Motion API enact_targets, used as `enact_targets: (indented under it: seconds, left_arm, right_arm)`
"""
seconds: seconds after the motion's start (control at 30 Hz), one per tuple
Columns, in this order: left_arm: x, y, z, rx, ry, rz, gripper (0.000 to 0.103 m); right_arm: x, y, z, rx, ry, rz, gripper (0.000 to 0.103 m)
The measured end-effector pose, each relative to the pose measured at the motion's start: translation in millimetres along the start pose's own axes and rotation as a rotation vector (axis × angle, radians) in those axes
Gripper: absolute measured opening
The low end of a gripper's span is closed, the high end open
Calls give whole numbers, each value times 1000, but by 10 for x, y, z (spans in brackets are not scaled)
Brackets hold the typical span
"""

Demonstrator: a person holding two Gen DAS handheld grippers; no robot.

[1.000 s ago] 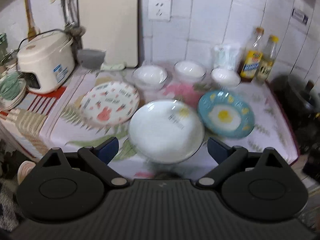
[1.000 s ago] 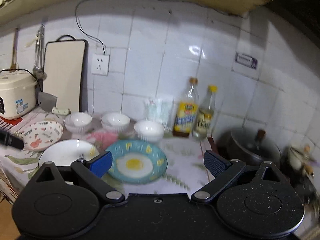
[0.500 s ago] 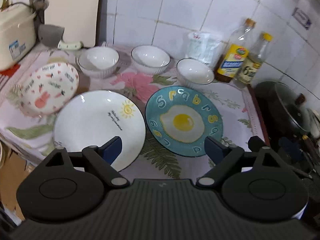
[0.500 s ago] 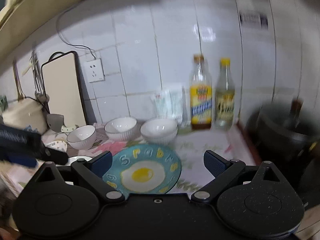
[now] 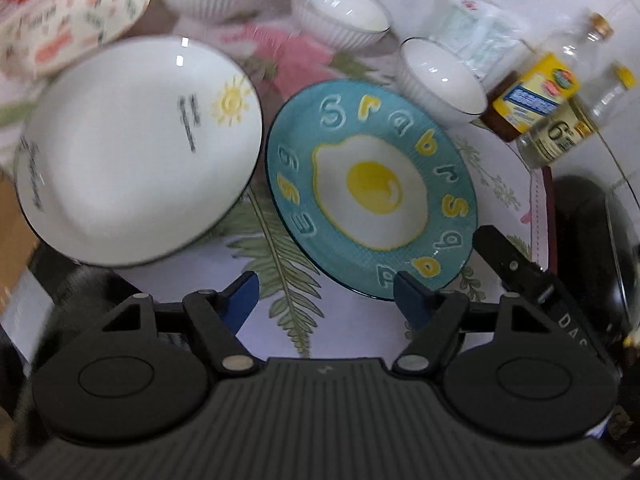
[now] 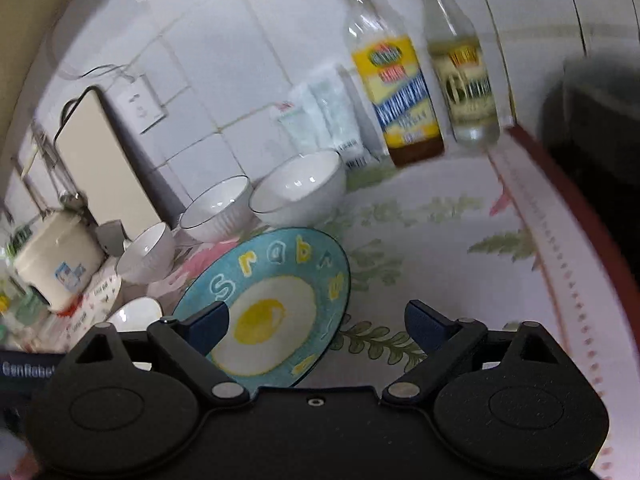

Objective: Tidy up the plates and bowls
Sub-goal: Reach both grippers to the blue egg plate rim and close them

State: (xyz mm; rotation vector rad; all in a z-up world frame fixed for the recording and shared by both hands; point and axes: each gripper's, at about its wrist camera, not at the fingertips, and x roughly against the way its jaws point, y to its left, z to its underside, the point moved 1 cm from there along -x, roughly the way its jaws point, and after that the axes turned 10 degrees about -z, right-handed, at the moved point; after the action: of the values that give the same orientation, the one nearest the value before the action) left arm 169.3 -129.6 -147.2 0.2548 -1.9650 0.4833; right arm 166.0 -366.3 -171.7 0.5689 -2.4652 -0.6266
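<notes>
Above blue egg plate (image 5: 372, 196), 2 closing tools

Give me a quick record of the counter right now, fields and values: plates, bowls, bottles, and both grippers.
plates: white sun plate; blue egg plate; carrot-print plate, all flat, unstacked
bowls: three white bowls in a row behind the plates
bottles: two, against the tiled wall
left gripper: closing, nothing between its fingers
right gripper: closing, nothing gripped

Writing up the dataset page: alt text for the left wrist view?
The left gripper, jaws closing on nothing, hangs over a floral tablecloth between a white sun plate and a teal fried-egg plate. Three white bowls and two bottles stand behind.
</notes>
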Motion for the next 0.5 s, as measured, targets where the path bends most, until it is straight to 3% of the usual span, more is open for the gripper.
enact_targets:
  seconds: [0.13,0.27,0.4,0.5]
  left_arm:
    - [-166,-30,-15,53,18,-13,64]
    - [-289,-8,-55,99,46,-31,53]
    - [-326,-11,-89,84,7,2,48]
    - [-337,-5,-113,87,0,5,37]
  right_arm:
    - [-162,-73,9,-31,36,1,84]
    - [-302,-105,30,-40,79,11,69]
    - [-382,-143,53,-69,82,24,56]
    - [-416,-134,41,-75,69,30,51]
